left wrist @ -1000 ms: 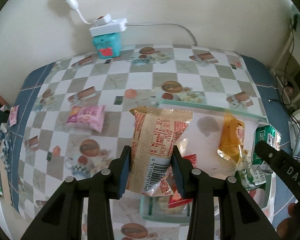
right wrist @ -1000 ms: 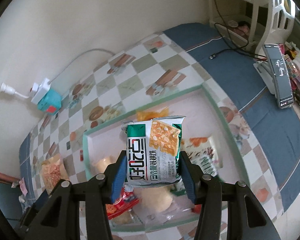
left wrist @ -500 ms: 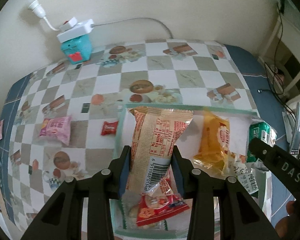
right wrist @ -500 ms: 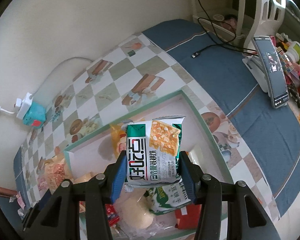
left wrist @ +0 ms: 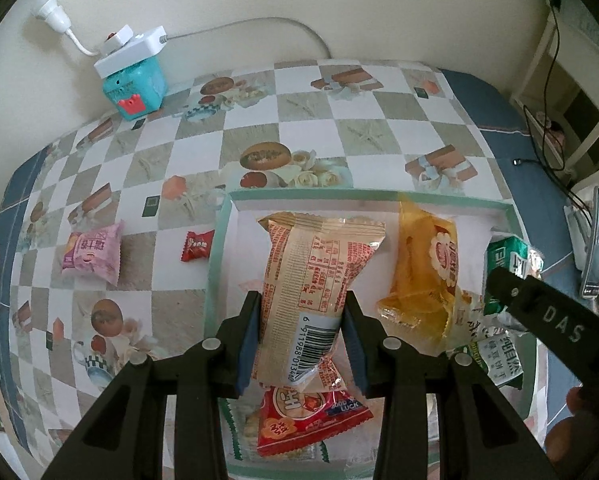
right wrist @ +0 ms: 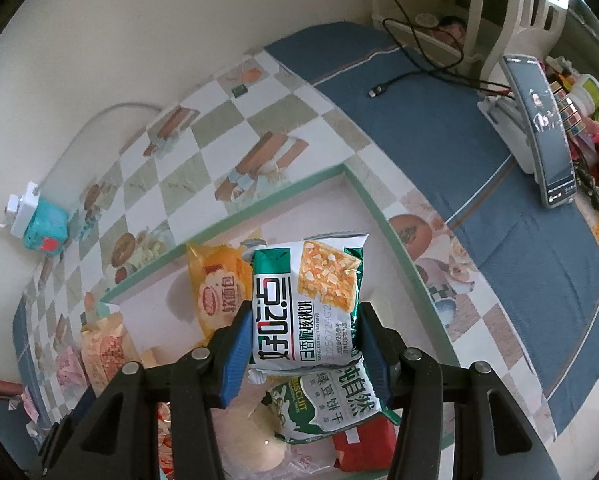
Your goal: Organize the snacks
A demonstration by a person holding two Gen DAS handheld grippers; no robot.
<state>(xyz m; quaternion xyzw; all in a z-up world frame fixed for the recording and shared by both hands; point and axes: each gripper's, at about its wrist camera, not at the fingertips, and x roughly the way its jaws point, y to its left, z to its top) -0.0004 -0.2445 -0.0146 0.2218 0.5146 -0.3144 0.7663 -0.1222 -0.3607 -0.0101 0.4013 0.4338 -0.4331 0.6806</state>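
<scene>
While both grippers hang over it, the table (left wrist: 307,128), covered in a checked cloth with a blue border, carries a shallow green-rimmed tray (left wrist: 339,195) that sits toward the table's right side, its far rim running parallel to the wall edge. Inside the tray lie an orange bread packet (left wrist: 427,268) near the far right corner, a green-and-white biscuit packet (right wrist: 331,404) toward the near right, and a red packet (left wrist: 307,416) at the near rim. The left gripper (left wrist: 304,344) has its fingers clamped on a beige snack packet (left wrist: 319,280) printed in red, barcode end down, held upright above the tray's left half. The right gripper (right wrist: 305,354) has its fingers clamped on a green-and-white cracker packet (right wrist: 307,300), held upright above the tray's right half, just beside the orange bread packet in the right wrist view. Outside the tray, on the cloth to its left, rest a pink packet (left wrist: 93,254) and, closer to the tray's left rim, a small red sweet (left wrist: 197,245). At the table's far left corner against the wall stands a teal box (left wrist: 135,88) with a white power strip (left wrist: 129,50) on top. A phone on a stand (right wrist: 543,128) stands on the blue border at the table's right edge.
</scene>
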